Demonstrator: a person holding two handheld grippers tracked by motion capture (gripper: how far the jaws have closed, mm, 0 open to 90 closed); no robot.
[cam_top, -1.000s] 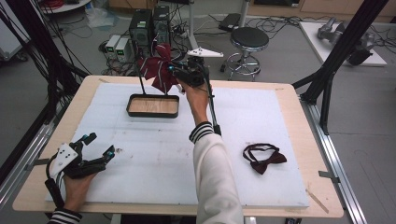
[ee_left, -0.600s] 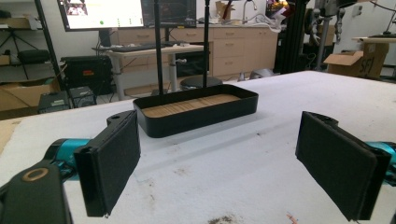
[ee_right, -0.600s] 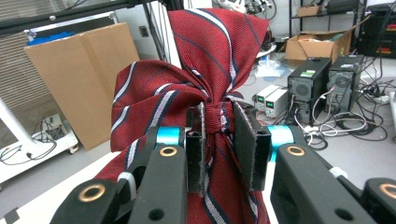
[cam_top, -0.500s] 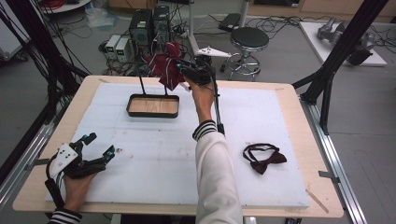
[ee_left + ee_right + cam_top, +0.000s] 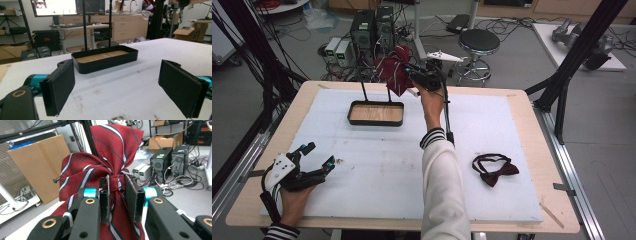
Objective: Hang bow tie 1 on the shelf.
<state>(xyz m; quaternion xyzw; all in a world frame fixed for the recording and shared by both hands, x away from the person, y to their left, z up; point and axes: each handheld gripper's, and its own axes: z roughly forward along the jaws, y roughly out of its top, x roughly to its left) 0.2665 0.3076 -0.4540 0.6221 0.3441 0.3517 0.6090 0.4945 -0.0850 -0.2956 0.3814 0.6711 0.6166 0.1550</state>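
Right tongs [image 5: 117, 195] clamp the striped bow tie [image 5: 100, 170] by its knot (firmest spot) near the stand [image 5: 376, 113]; left tongs [image 5: 120, 87] rest apart.

A red striped bow tie [image 5: 110, 170], pinched at its knot, hangs raised beside the black stand's poles.
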